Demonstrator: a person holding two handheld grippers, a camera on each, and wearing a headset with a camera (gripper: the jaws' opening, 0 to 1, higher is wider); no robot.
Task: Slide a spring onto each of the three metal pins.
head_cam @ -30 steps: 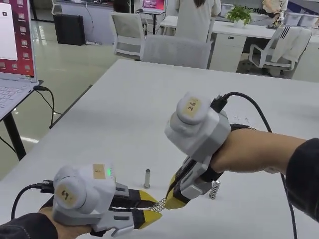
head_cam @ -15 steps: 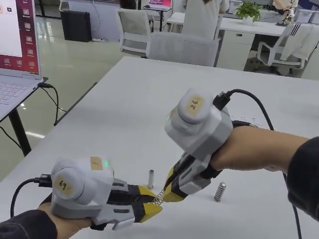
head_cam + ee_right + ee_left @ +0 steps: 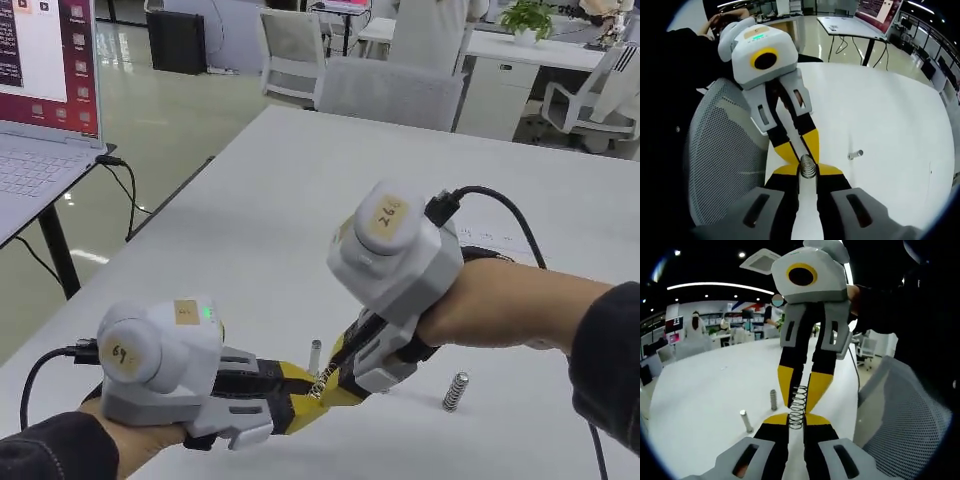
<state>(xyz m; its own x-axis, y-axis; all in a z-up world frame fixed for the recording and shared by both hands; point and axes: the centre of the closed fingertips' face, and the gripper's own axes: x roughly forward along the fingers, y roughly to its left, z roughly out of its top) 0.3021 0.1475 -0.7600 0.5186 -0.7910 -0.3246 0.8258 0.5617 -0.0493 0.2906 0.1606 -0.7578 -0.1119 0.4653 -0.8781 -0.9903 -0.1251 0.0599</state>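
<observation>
In the head view, the left gripper and the right gripper are seen tip to tip just on the near side of the bare pin, which stands upright on the table. A second ago a longer stretch of the spring was exposed between the yellow tips. Now only a short piece is left showing, so the two grippers have been drawn closer together. The wider shift of the picture is put down to the headset camera, not to the pins. The finished pin, already wearing its spring, is found well to the right of the bare pin. In the left gripper view, the spring is pinched at its near end by the left gripper, whose jaws are pressed narrow. Its far end is clasped by the right gripper, all to the right of the bare pin and apart from it, with the finished pin beyond. In the right gripper view, the spring is seen end-on, gripped by the right gripper and met from the far side by the left gripper. The bare pin is left standing to the right. The spring is judged not yet threaded onto the bare pin. Whether a third pin is hidden inside the spring cannot be told.
</observation>
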